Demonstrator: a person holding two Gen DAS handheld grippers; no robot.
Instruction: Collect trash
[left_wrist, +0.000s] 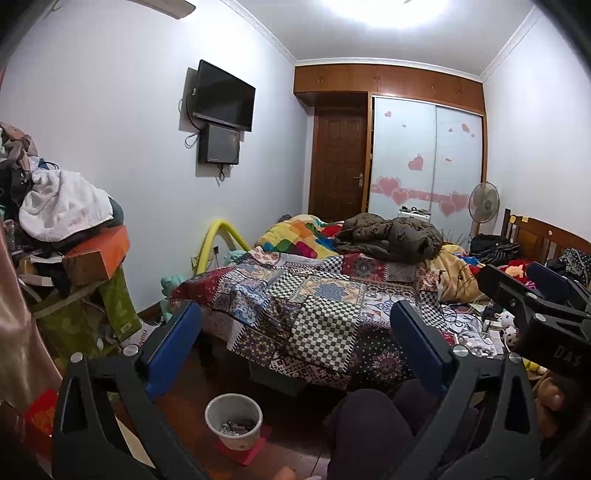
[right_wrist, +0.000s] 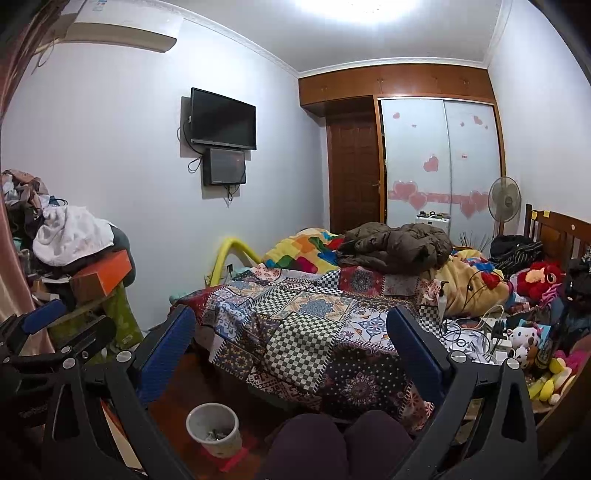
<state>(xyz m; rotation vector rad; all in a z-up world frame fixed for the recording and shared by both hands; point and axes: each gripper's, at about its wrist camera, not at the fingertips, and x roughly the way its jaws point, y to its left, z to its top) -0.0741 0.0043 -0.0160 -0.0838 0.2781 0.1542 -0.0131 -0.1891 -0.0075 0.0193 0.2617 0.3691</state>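
A white waste bin (left_wrist: 238, 439) (right_wrist: 218, 445) stands on a red mat on the wooden floor at the foot of the bed, with a few small bits of trash in its bottom. My left gripper (left_wrist: 295, 308) is open above and beyond the bin, nothing between its blue pads. It also shows at the left edge of the right wrist view as the left gripper (right_wrist: 70, 321). My right gripper (right_wrist: 291, 314) is open too and holds nothing. Beside the left one it appears as the right gripper (left_wrist: 517, 273).
A bed with a patchwork cover (left_wrist: 314, 295) fills the middle, with a brown jacket (left_wrist: 391, 236) and blankets on it. Cables, chargers and plush toys (right_wrist: 524, 339) crowd its right side. Piled clothes and boxes (left_wrist: 74, 236) stand at the left. A person's knees (right_wrist: 332, 443) are below.
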